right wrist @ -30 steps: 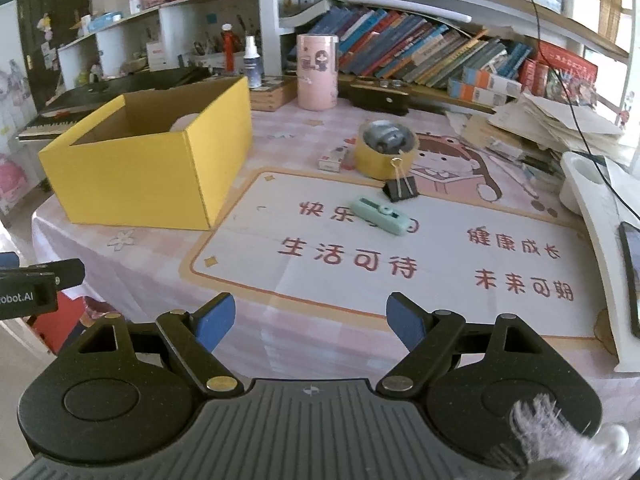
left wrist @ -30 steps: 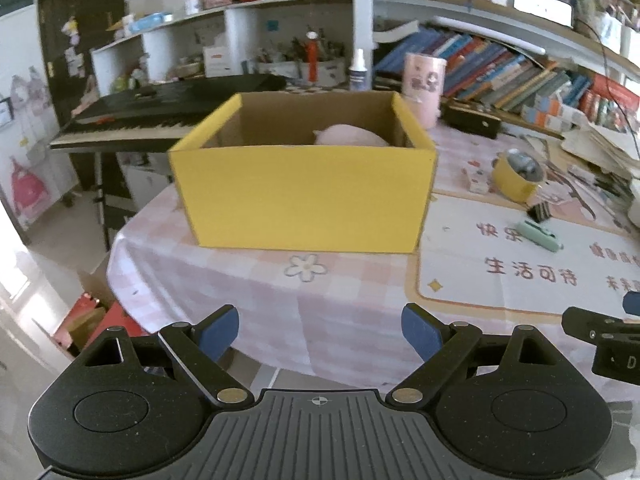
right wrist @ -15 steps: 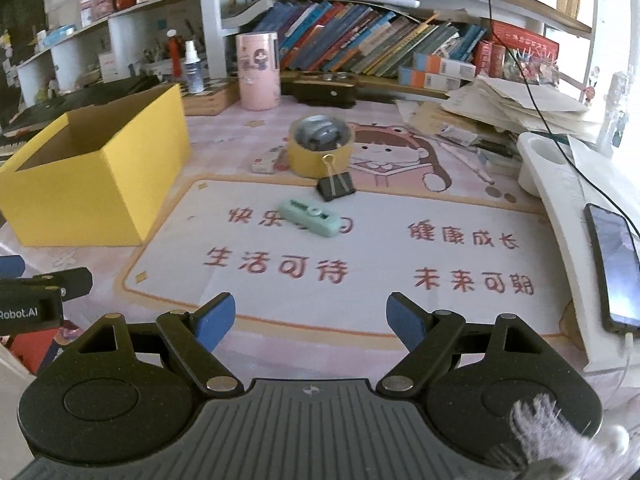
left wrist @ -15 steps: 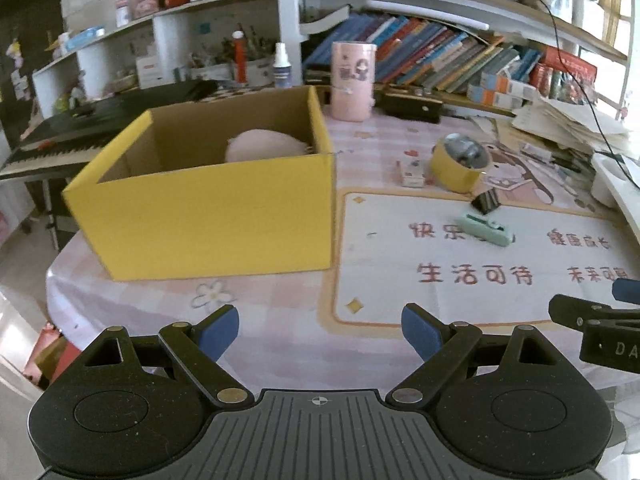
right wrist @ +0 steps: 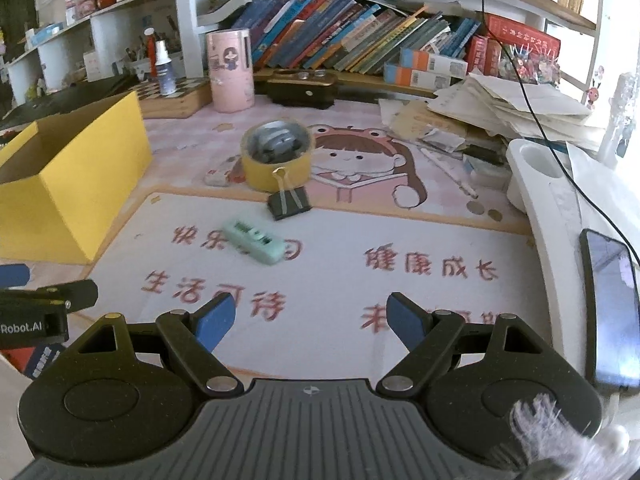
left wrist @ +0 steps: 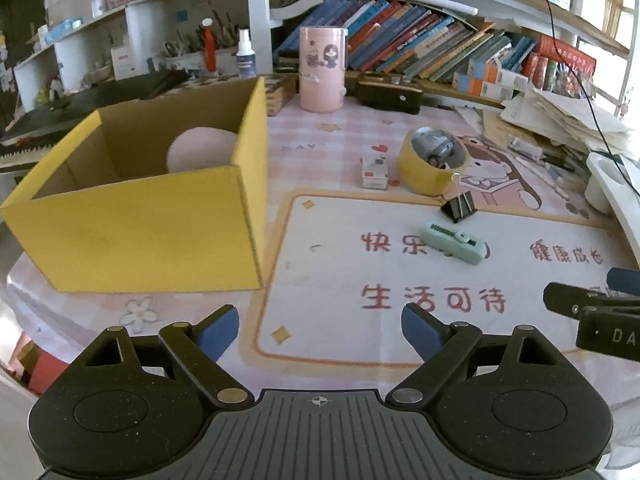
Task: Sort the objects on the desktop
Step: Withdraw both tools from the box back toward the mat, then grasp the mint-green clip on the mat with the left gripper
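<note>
Both claws open – left claw (left wrist: pixel 320 330) nr mat (left wrist: pixel 340 344) edge.

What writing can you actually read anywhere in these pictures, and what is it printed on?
"快乐" on the desk mat.
"生活可待" on the desk mat.
"健康成长" on the desk mat.
"未来可期" on the desk mat, partly hidden by the right gripper.
"Robot.AI" on the left gripper.
"DA", cut off at the frame edge, on the right gripper.
"DAY" faintly on the tablecloth.
Book spines and the pink canister: too small to read.
</note>
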Action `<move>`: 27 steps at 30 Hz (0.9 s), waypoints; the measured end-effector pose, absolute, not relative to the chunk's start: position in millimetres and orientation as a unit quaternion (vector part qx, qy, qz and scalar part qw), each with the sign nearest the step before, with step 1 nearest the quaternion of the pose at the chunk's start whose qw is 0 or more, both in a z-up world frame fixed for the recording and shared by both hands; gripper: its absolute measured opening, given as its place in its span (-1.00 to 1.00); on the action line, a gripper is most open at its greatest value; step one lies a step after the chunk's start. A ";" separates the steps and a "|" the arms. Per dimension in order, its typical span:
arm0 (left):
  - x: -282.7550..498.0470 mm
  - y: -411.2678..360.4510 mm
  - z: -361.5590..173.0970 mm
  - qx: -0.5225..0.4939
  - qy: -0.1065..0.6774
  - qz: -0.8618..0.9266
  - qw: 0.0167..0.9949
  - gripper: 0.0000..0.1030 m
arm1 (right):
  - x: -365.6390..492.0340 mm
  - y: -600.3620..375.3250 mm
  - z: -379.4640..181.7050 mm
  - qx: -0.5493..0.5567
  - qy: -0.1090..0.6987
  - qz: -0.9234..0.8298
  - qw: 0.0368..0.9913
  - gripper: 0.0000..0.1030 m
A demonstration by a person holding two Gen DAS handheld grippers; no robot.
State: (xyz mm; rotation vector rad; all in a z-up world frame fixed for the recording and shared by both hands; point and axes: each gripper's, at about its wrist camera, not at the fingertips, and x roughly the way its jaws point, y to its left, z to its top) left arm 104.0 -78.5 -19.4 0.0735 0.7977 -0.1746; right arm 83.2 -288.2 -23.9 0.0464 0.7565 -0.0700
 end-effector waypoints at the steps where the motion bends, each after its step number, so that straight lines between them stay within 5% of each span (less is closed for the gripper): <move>1: 106.8 -82.6 -20.2 0.035 0.389 -0.084 0.917 0.76 | 87.1 -293.4 -24.3 0.024 0.370 -0.034 0.928 0.59; 27: 165.5 -183.0 -42.1 0.056 0.406 -0.112 0.905 0.76 | 165.2 -379.3 -24.6 0.025 0.359 0.005 0.933 0.58</move>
